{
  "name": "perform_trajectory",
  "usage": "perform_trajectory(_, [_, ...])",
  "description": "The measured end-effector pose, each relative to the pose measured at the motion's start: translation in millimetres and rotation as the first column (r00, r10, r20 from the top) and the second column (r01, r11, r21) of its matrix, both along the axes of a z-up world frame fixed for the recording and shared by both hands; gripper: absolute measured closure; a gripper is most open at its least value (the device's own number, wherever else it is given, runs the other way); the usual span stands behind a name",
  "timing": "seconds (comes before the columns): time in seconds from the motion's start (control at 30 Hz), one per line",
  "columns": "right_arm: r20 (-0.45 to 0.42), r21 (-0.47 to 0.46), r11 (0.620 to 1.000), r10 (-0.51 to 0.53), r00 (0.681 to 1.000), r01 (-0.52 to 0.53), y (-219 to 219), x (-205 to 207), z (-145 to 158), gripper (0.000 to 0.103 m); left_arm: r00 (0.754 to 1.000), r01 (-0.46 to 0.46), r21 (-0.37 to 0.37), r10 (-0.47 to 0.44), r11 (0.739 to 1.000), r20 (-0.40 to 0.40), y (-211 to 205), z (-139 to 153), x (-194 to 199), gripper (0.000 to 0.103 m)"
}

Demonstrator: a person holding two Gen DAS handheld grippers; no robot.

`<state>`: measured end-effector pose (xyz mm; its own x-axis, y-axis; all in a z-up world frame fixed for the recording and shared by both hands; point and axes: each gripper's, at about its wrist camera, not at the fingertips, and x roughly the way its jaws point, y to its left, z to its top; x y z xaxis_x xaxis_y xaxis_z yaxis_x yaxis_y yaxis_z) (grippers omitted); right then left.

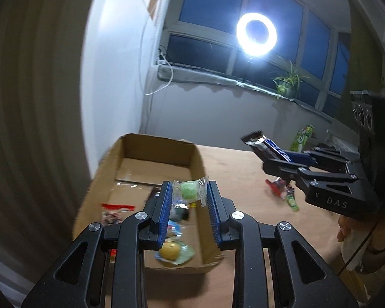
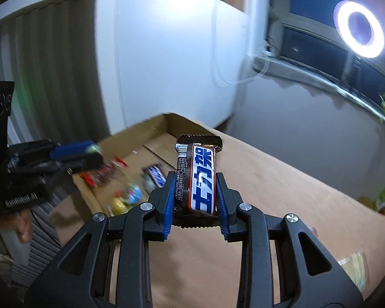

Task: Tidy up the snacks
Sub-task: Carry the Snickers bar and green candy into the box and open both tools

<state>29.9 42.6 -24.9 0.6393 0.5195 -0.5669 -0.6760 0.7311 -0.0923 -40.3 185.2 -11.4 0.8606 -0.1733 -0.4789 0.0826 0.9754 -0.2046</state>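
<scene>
I had both tools loaded at this point. My left tool (image 1: 190, 192) was clamped on a green candy (image 1: 189, 190) in a clear twist wrapper, held above the near end of the cardboard box (image 1: 151, 143). My right tool (image 2: 194, 195) was clamped on a brown chocolate bar (image 2: 199, 177) with blue and white lettering, standing upright between the blue pads (image 2: 168, 205), over the worktop (image 1: 233, 169) just beside the box's right wall and not yet over its opening.

I judged the job partly done. Several snacks already lay inside the box: a yellow round sweet (image 1: 170, 251) on a pale green wrapper at the near end, a red-topped packet (image 1: 116, 211) toward the left wall, and a few small wrapped pieces between them that were too blurred for me to name. From the right wrist view I could also make out a second blue-lettered bar (image 2: 154, 174) lying on the box floor.

What was left, as far as I could see: the two items in my tools had to go in, and a small cluster of red and green wrappers (image 1: 282, 192) lay loose on the worktop, well apart from the box. A green package (image 1: 301, 138) stood at the far edge, and I could not tell whether it belonged to the sort.
</scene>
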Motion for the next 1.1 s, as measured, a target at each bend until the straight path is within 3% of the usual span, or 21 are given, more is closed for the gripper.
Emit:
perform_trajectory(0.23, [-0.001, -0.015, 0.998, 0.068, 0.998, -0.068, 48, 12, -3, 0.073, 1.0, -0.013, -0.019, 0.013, 1.0, -0.017, 19, -12, 8, 0.077])
perform_trajectory(0.43, [-0.051, -0.044, 0.991, 0.121, 0.991, -0.124, 76, 28, -18, 0.073, 0.998, -0.001, -0.028, 0.0, 1.0, -0.056, 21, -28, 17, 0.075])
perform_trajectory(0.5, [-0.044, -0.066, 0.99, 0.119, 0.992, -0.122, 84, 30, -24, 0.068, 0.998, -0.014, -0.016, 0.013, 1.0, -0.067, 23, -31, 20, 0.063])
perform_trajectory(0.57, [-0.04, -0.05, 0.991, 0.122, 0.992, -0.124, 83, 30, -24, 0.061, 0.997, -0.045, -0.021, 0.044, 0.999, -0.065, 29, -33, 17, 0.04])
perform_trajectory(0.6, [-0.035, -0.047, 0.992, 0.117, 0.993, -0.118, 82, 29, -24, 0.061, 0.996, -0.06, -0.031, 0.058, 0.998, -0.064, 32, -34, 16, 0.038])
perform_trajectory(0.8, [-0.005, -0.03, 0.997, 0.073, 0.997, -0.073, 69, 23, -23, 0.06, 0.994, -0.085, -0.038, 0.082, 0.996, -0.07, 39, -35, 10, 0.038])
perform_trajectory(0.93, [0.017, -0.002, 0.999, 0.044, 0.999, -0.044, 58, 13, -20, 0.049, 0.994, -0.1, -0.051, 0.097, 0.994, -0.06, 40, -31, 5, 0.038])
perform_trajectory(1.1, [0.039, 0.023, 1.0, 0.018, 0.999, -0.019, 41, 0, -15, 0.049, 0.994, -0.097, -0.051, 0.095, 0.994, -0.047, 34, -21, 0, 0.036])
